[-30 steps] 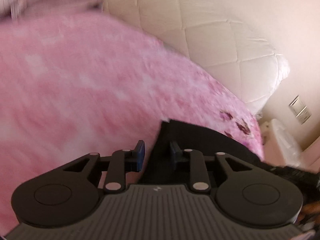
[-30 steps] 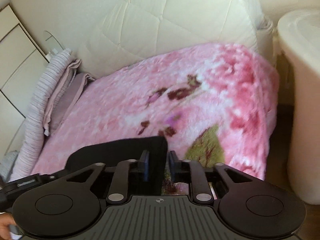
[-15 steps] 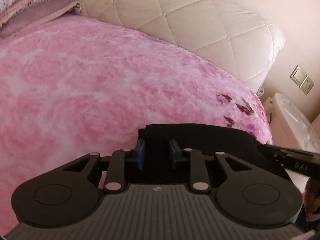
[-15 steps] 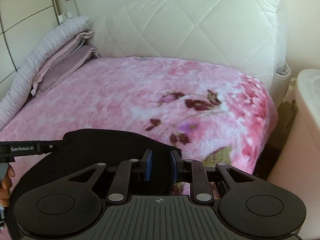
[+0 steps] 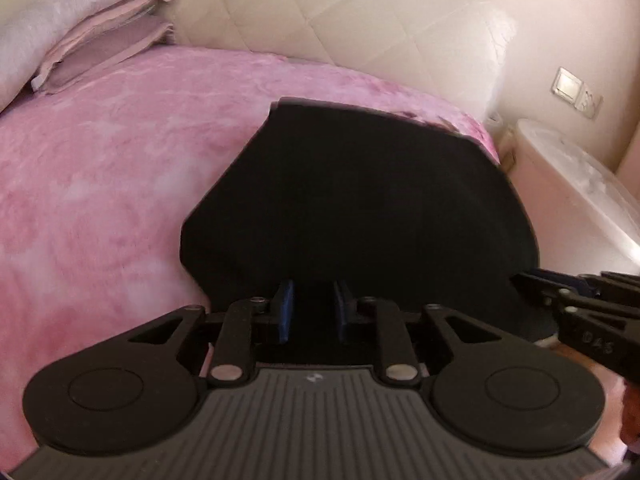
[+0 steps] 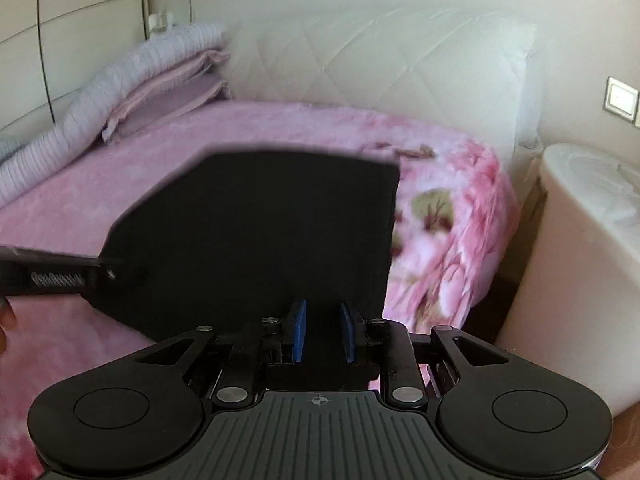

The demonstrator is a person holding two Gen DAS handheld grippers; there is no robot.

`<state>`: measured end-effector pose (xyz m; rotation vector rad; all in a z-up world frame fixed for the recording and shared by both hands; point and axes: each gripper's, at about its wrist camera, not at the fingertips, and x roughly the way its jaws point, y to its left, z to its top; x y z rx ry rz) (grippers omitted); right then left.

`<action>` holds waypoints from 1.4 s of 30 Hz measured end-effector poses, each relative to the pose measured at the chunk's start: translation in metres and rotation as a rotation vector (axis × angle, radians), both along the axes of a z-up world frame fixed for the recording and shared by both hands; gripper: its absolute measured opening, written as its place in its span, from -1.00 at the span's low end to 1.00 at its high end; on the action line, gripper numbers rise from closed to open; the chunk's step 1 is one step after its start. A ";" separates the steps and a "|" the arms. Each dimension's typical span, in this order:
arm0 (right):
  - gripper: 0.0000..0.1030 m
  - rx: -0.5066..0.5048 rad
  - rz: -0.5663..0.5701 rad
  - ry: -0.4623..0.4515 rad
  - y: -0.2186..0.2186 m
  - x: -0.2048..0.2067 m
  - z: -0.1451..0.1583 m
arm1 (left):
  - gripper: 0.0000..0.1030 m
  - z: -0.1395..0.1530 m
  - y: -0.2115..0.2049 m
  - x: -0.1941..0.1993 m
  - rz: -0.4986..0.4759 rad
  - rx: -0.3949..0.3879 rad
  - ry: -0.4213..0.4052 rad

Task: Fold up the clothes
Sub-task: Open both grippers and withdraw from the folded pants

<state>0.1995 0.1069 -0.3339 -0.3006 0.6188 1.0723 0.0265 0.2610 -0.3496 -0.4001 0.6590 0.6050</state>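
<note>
A black garment point(image 5: 360, 200) is stretched out over the pink fleece blanket point(image 5: 100, 180), held by its near edge at both ends. My left gripper point(image 5: 314, 292) is shut on that edge, with dark cloth filling the gap between its blue pads point(image 5: 286, 308). My right gripper point(image 6: 323, 312) grips the same garment point(image 6: 260, 232) near its right side, cloth between its pads point(image 6: 299, 328). Each view catches the other gripper at the garment's side: the right gripper point(image 5: 528, 282) and the left gripper point(image 6: 116, 274). The garment's far edge is blurred.
A cream quilted headboard point(image 5: 360, 20) backs the bed. Folded pink and striped bedding point(image 6: 140, 80) lies at the far left by a wardrobe point(image 6: 60, 20). A white round container point(image 6: 580, 260) stands right of the bed, under a wall switch point(image 6: 618, 98). The blanket point(image 6: 448, 220) drops off at its right edge.
The black garment has spread forward and now fills much more of both views. Both grippers have swept across the bed and rolled level, still holding it.
</note>
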 end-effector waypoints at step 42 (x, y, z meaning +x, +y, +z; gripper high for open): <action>-0.16 0.169 -0.082 0.222 -0.178 -0.077 0.106 | -0.07 0.138 -0.192 -0.108 0.138 0.072 -0.049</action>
